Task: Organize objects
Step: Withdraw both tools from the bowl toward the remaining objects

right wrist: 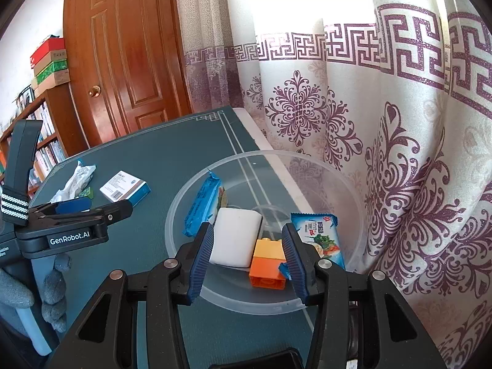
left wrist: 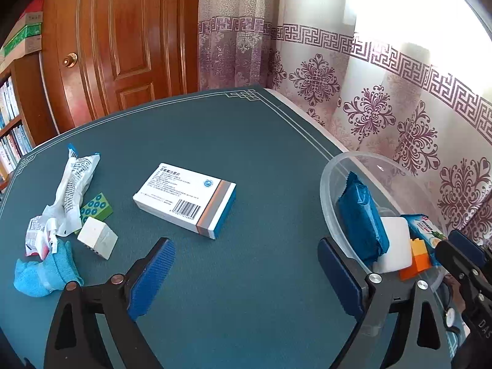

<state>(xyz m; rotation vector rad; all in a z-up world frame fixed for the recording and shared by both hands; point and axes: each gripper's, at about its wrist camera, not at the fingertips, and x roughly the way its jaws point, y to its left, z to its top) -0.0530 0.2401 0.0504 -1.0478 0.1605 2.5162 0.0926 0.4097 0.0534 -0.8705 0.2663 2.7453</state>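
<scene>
left gripper (left wrist: 246, 272): jaws stood wide apart, nothing between the blue pads, bare mat under the gap; right pad sat just beside the bowl's near rim.
right gripper (right wrist: 249, 255): jaws partly apart over the bowl; the orange brick and the edge of the white block showed between the pads; cannot tell if the pads touched either, no clear grip.
orange brick (right wrist: 267, 270): in the bowl, near side, with a yellow brick (right wrist: 270, 248) touching it on the far side.
white block (right wrist: 236, 236): in the bowl, touching the bricks' left side.
dark blue packet (left wrist: 361, 221): in the bowl, leaning against the left wall.
light blue snack packet (right wrist: 318, 236): in the bowl, right side, beside the bricks.
bowl (right wrist: 190, 203): clear plastic, on the table's right edge near the curtain.
medicine box (left wrist: 184, 200): white and blue, flat on the mat, mid-table, ahead of the left gripper, well apart from the bowl.
white cube (left wrist: 97, 241): on the mat left of the box, just beside the green brick (left wrist: 96, 207).
white wrapper (left wrist: 75, 184): crumpled, lying over the green brick's far side.
blue cloth (left wrist: 46, 272): at the left edge, near the cube.
small printed packet (left wrist: 37, 235): beside the cloth, partly under the wrapper.
table (left wrist: 246, 141): teal mat with pale border lines.
gloved hand (right wrist: 40, 295): grey glove, holding the left gripper's handle.
background: wooden door (left wrist: 123, 40), patterned curtain (right wrist: 369, 123).
</scene>
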